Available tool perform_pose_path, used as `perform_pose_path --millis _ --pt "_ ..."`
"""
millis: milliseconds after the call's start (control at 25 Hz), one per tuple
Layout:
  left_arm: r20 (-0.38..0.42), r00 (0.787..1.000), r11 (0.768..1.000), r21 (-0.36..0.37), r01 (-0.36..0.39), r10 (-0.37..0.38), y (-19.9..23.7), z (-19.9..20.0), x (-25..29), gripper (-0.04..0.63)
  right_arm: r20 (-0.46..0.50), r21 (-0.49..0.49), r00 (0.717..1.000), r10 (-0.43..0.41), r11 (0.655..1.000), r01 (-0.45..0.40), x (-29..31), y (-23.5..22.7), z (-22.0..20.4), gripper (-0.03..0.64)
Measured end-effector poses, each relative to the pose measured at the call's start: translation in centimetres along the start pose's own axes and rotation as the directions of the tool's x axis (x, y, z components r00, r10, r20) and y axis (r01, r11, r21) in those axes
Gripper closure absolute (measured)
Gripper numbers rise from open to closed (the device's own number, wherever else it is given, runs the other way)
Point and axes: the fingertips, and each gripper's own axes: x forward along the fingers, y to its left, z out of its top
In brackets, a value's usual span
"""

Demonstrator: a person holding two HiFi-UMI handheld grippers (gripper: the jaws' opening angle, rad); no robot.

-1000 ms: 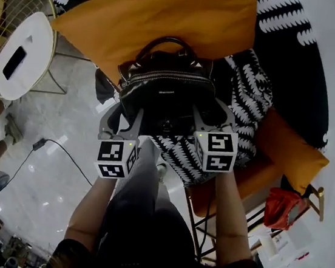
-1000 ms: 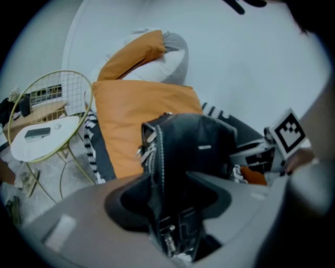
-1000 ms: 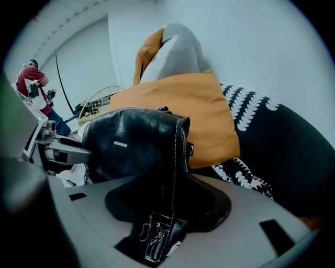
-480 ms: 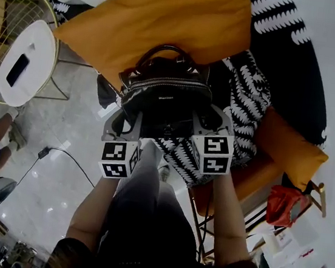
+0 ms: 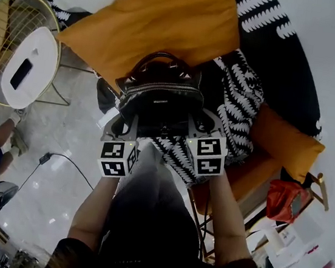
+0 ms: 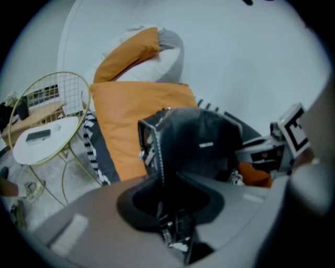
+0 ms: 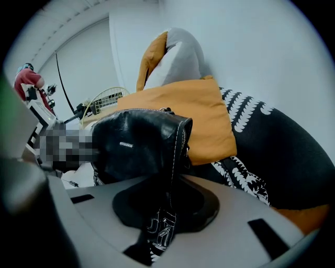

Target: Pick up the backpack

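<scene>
- Nearest the camera, the person's left forearm (image 5: 93, 206) and right forearm (image 5: 224, 220) reach forward and down, each ending in a gripper.
- The left gripper (image 5: 122, 121) is on the left side of the backpack (image 5: 160, 99). Its jaws are closing, and its fingers (image 6: 94, 220) already pinch the black leather, with the zip-trimmed side edge running down into the gap between them.
- The right gripper (image 5: 210, 125) takes the opposite side in the same way. Its jaws are closing, and its fingers (image 7: 246, 209) pinch the stitched side edge and a small strap tab.
- The backpack stands upright between the two grippers at the front edge of the sofa (image 5: 288, 146). Its zip (image 5: 161, 88) faces up and its carry handle (image 5: 159, 57) arches on the far side. Whether its base touches the seat cannot be told.
- A black-and-white patterned cushion (image 5: 240, 103) lies just beside the backpack on the right, touching it and reaching under the right gripper.
- Behind the backpack, a large orange cushion (image 5: 164, 22) leans toward the sofa's back, and the handle overlaps its lower edge.
- A dark cable (image 5: 69, 159) trails over the pale glossy floor (image 5: 59, 122) left of the sofa.
- Farther left stands a round white side table (image 5: 38, 49) in a gold wire frame, with a dark phone (image 5: 21, 73) lying near the middle of its top.
- A red bag (image 5: 284, 201) sits low at the sofa's right end.
</scene>
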Motion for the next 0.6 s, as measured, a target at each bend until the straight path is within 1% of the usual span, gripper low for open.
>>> perform_pose_path --millis 200,600 --pt "0.014 1.000 1.000 0.022 0.005 -0.005 -1.1 0.0 -1.0 0.523 0.014 0.007 1.000 0.001 1.000 -0.001 -1.4 0.1 -0.5 0.563" --pt "0.040 0.999 0.999 0.033 0.004 -0.006 -2.3 0.7 -4.1 0.535 0.035 0.019 0.999 0.006 1.000 -0.006 -4.7 1.1 -0.6 0.573"
